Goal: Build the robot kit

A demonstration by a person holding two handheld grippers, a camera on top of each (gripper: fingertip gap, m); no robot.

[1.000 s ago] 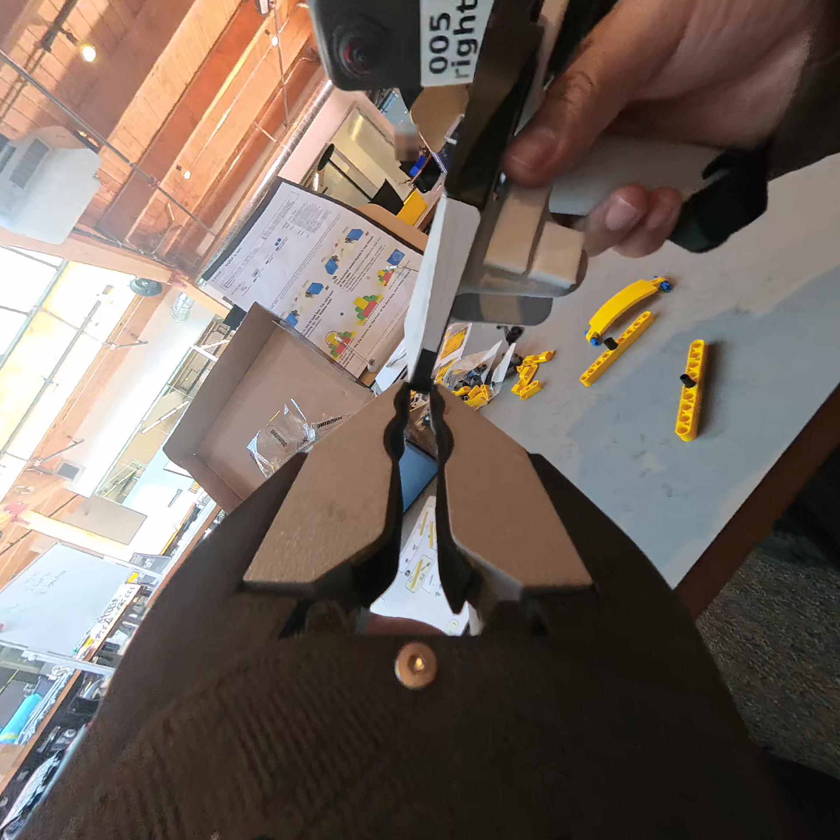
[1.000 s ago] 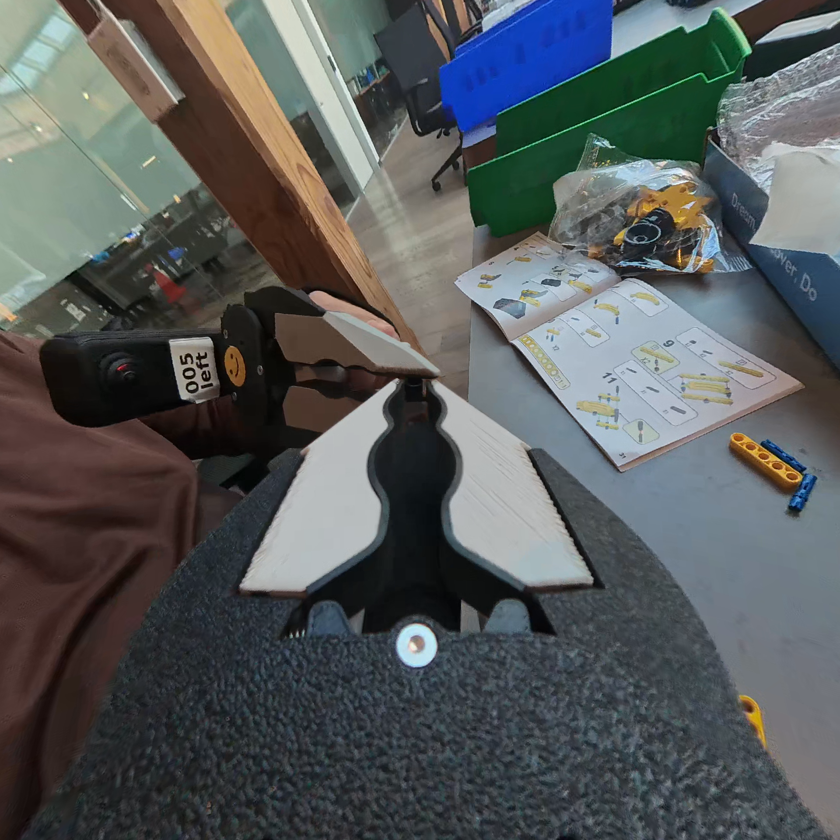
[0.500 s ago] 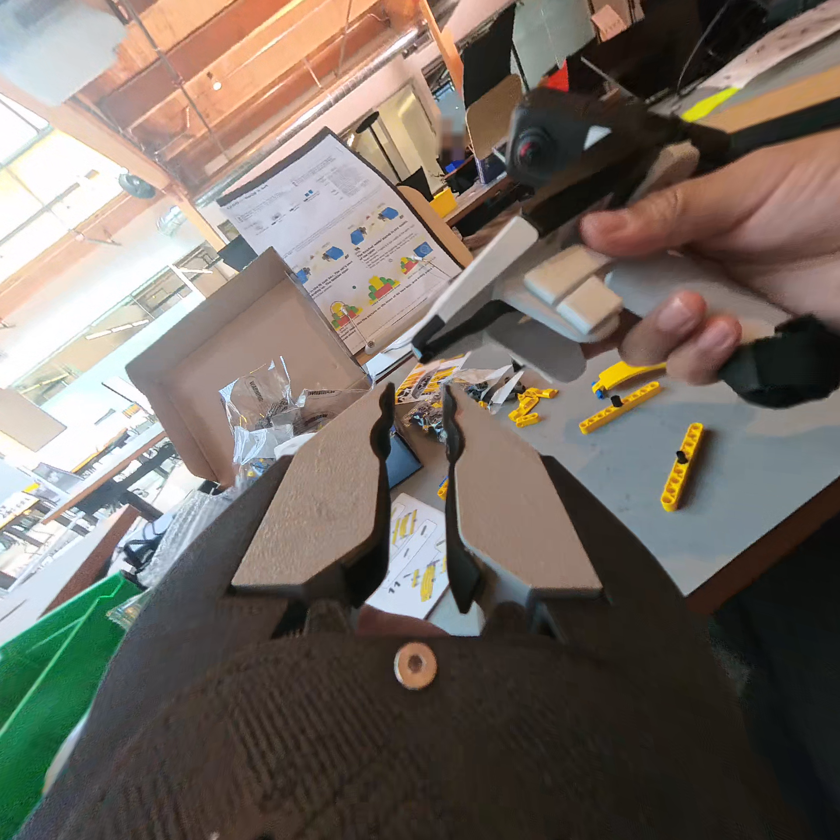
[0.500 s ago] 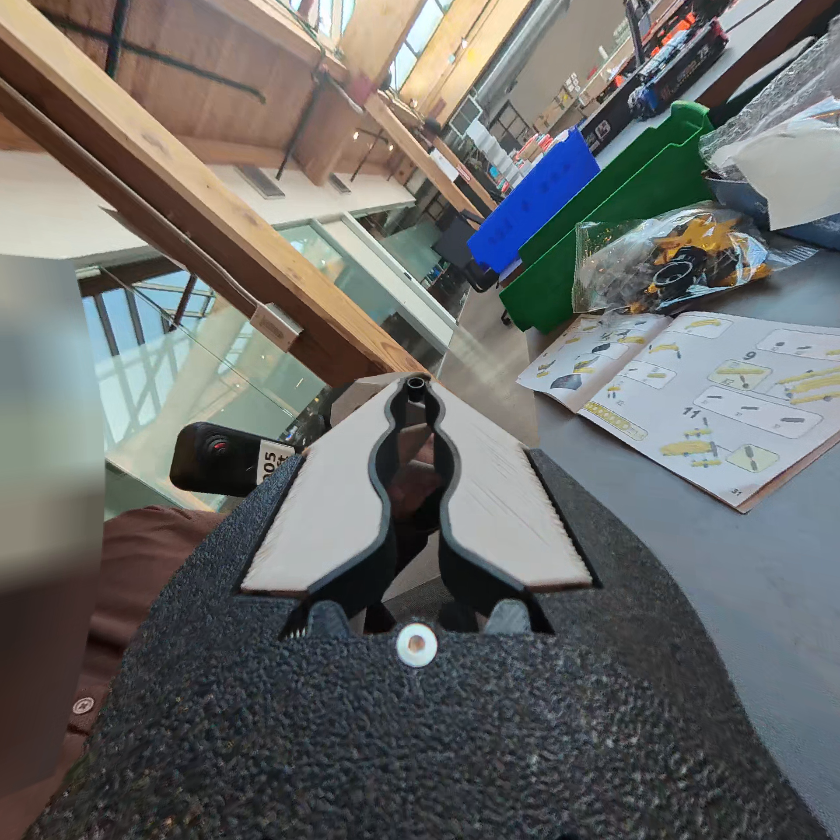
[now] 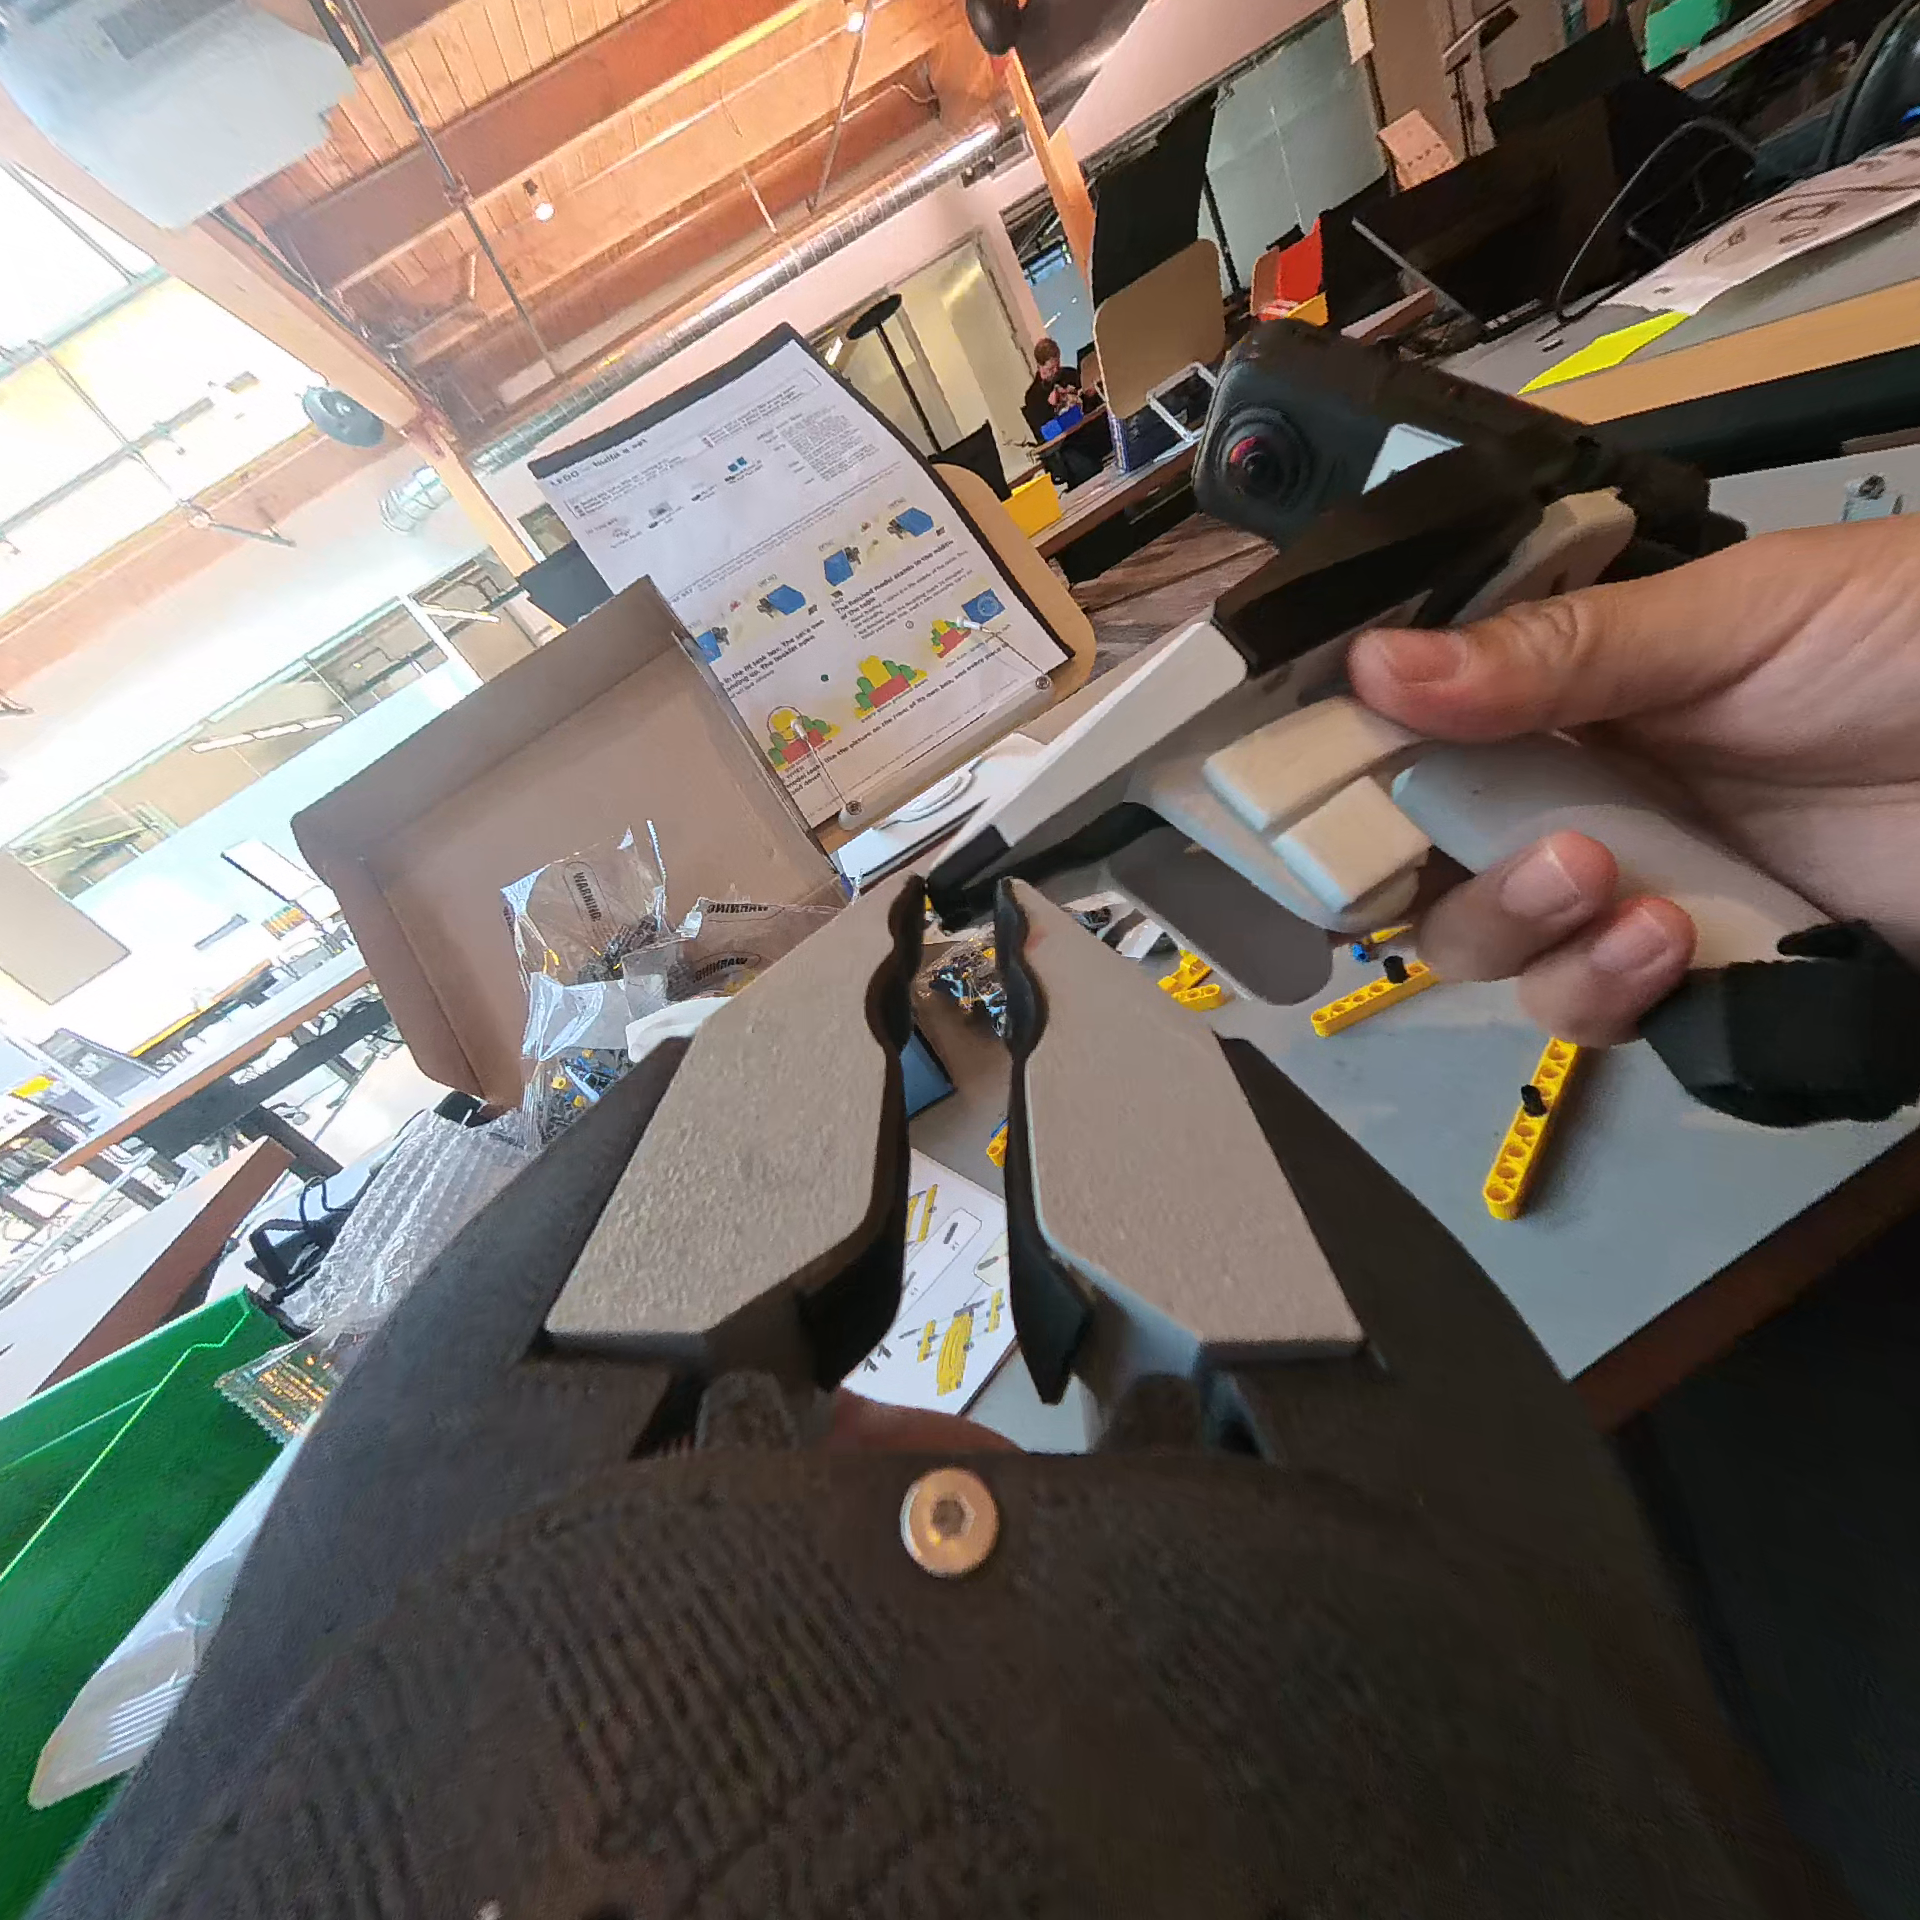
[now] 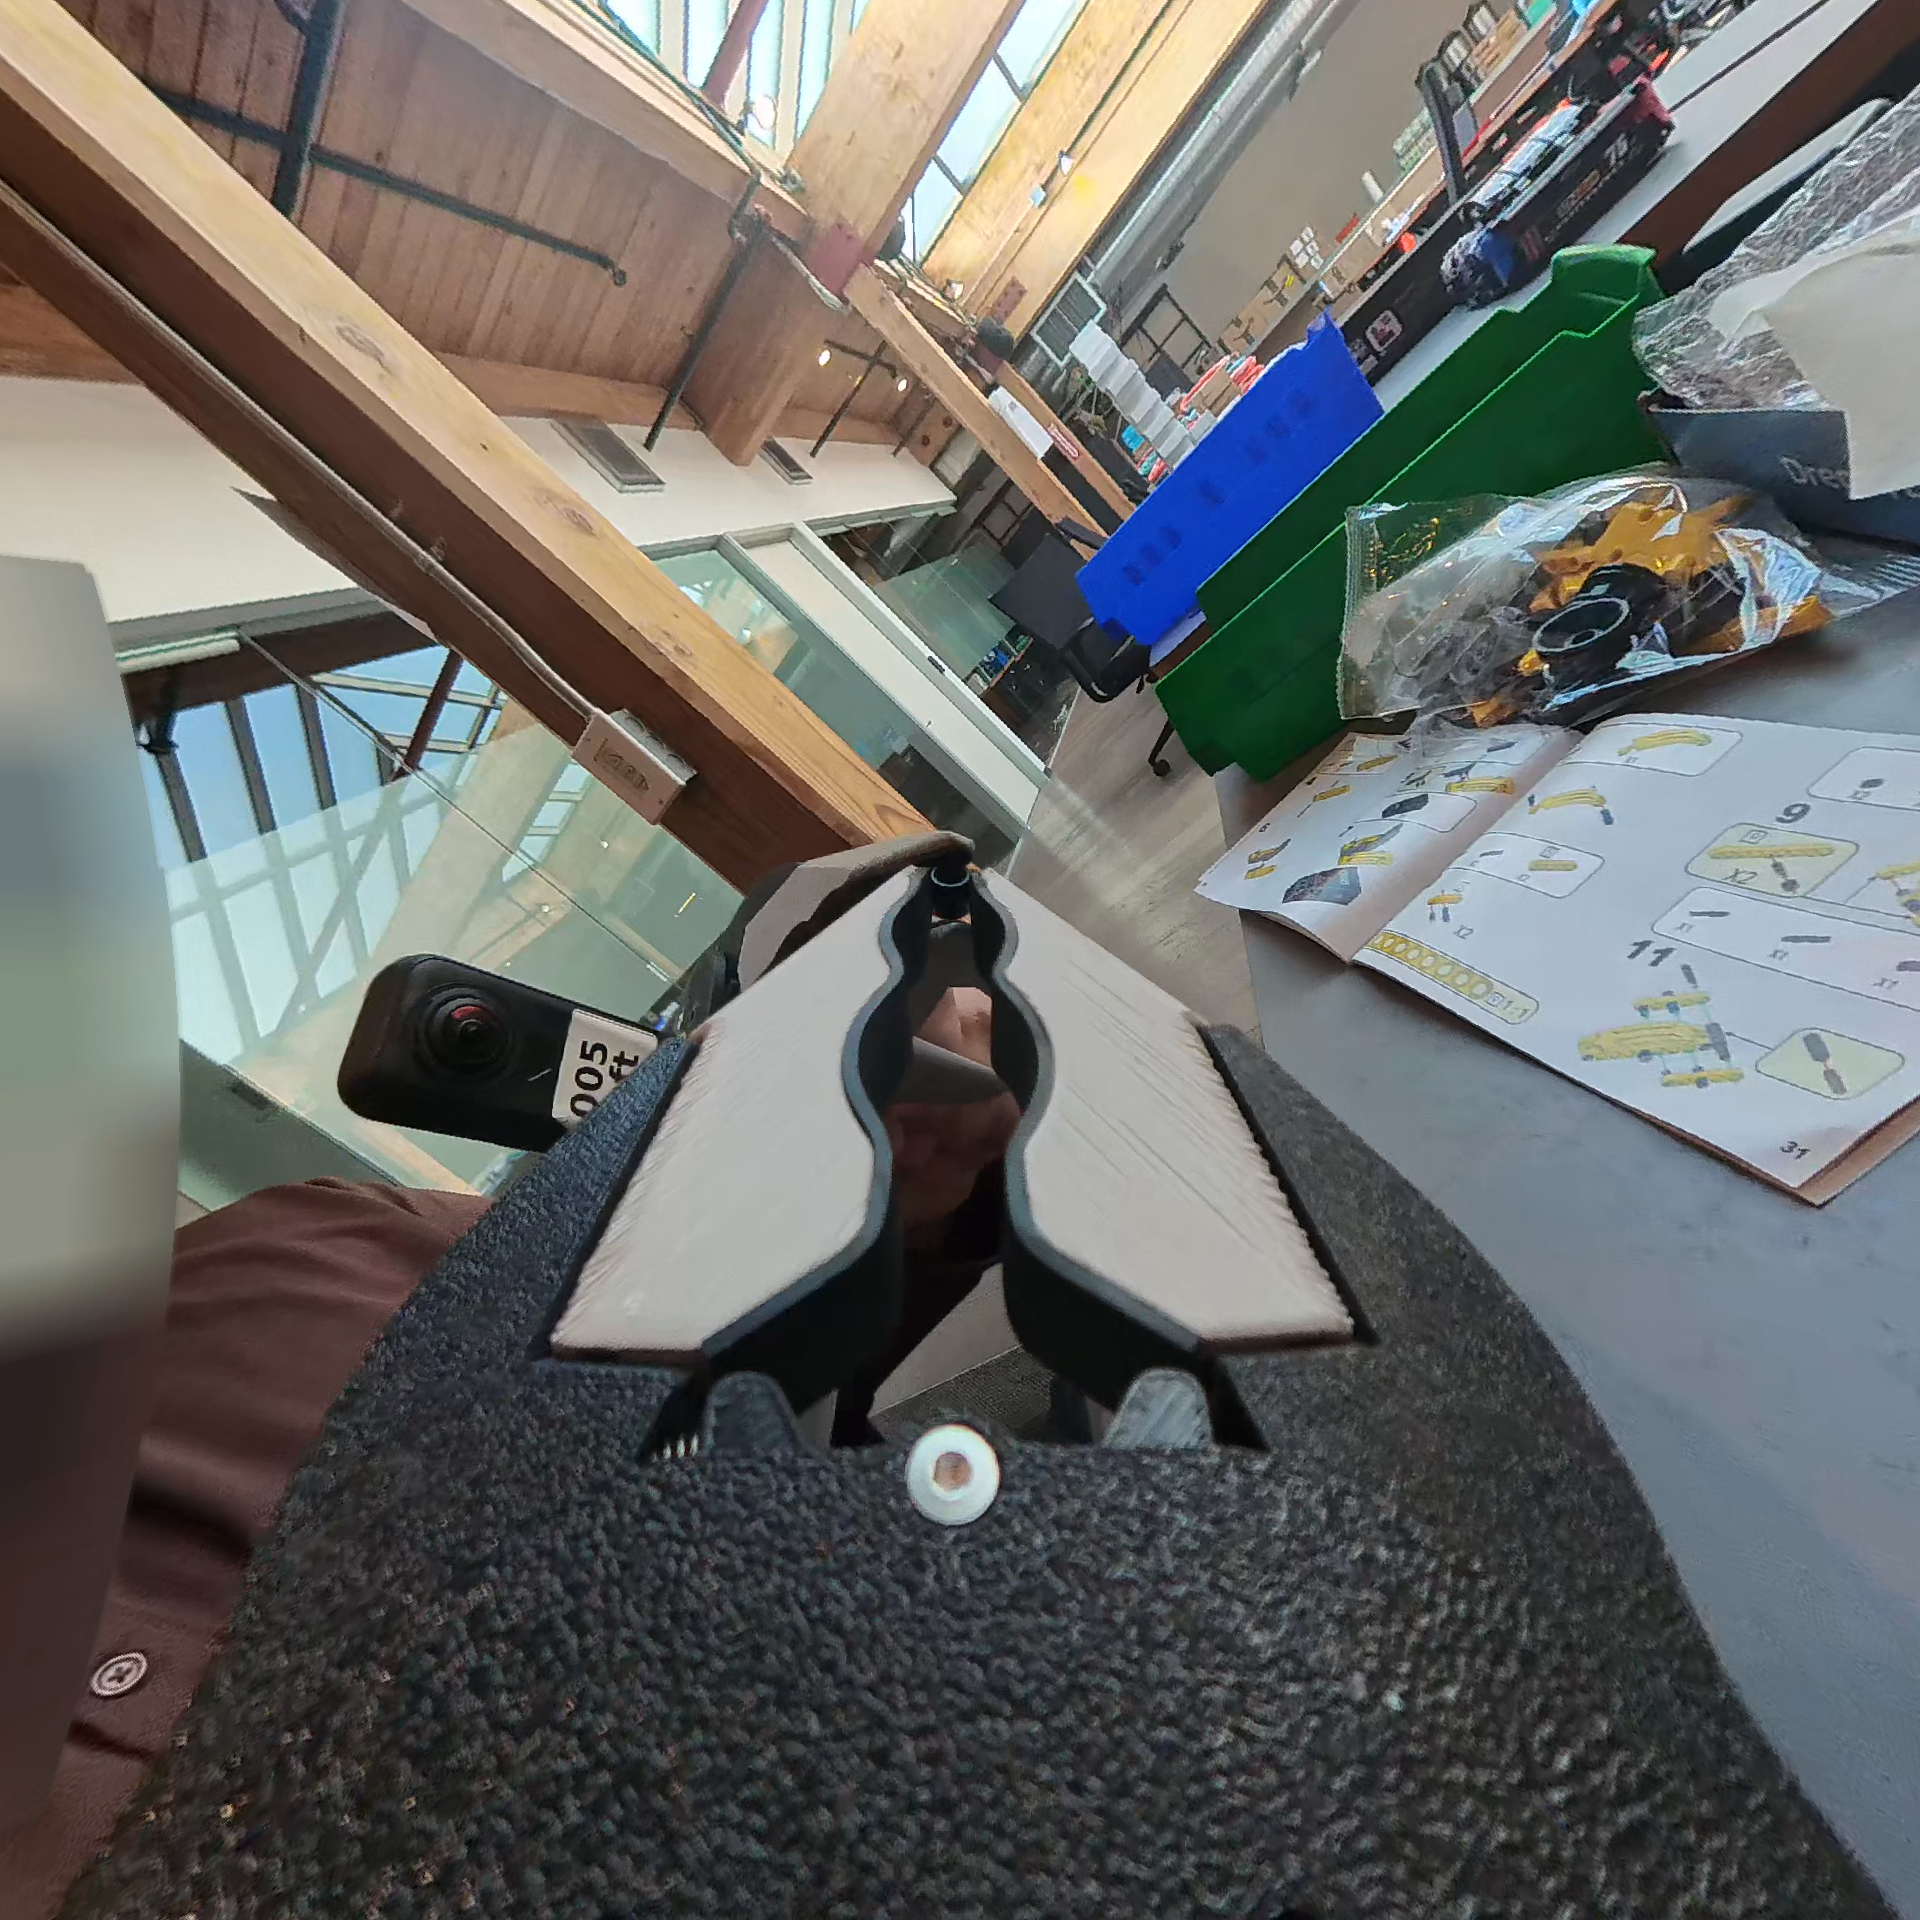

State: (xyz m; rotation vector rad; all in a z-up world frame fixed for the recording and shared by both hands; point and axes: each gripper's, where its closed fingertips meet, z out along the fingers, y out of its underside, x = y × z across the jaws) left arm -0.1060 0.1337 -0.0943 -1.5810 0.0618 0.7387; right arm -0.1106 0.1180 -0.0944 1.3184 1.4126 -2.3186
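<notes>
My right gripper [image 6: 948, 891] is shut on a small black pin [image 6: 948, 881], pinched at the very fingertips. A hand holds this gripper above the grey table [image 5: 1351, 1195], and it also shows in the left wrist view [image 5: 1091, 779]. There its black tip sits right at the tips of my left gripper [image 5: 959, 896]. The left jaws stand a narrow gap apart, and I see nothing held between them. The left gripper's finger [image 6: 852, 878] shows just behind the pin in the right wrist view. Whether the pin touches it I cannot tell.
Yellow beams [image 5: 1527, 1132] and small parts lie on the table. An open instruction booklet [image 6: 1558, 935], a bag of parts [image 6: 1579, 613], a green bin [image 6: 1403, 582] and a blue bin [image 6: 1236, 488] are at the right. A cardboard box [image 5: 551, 810] and an upright instruction sheet [image 5: 810, 603] stand behind. Less than 4 cm separates the two grippers' tips.
The right gripper swung from pointing steeply down to lying nearly level. It pulled away from the left tips, then came back to them. Both views tilted upward.
</notes>
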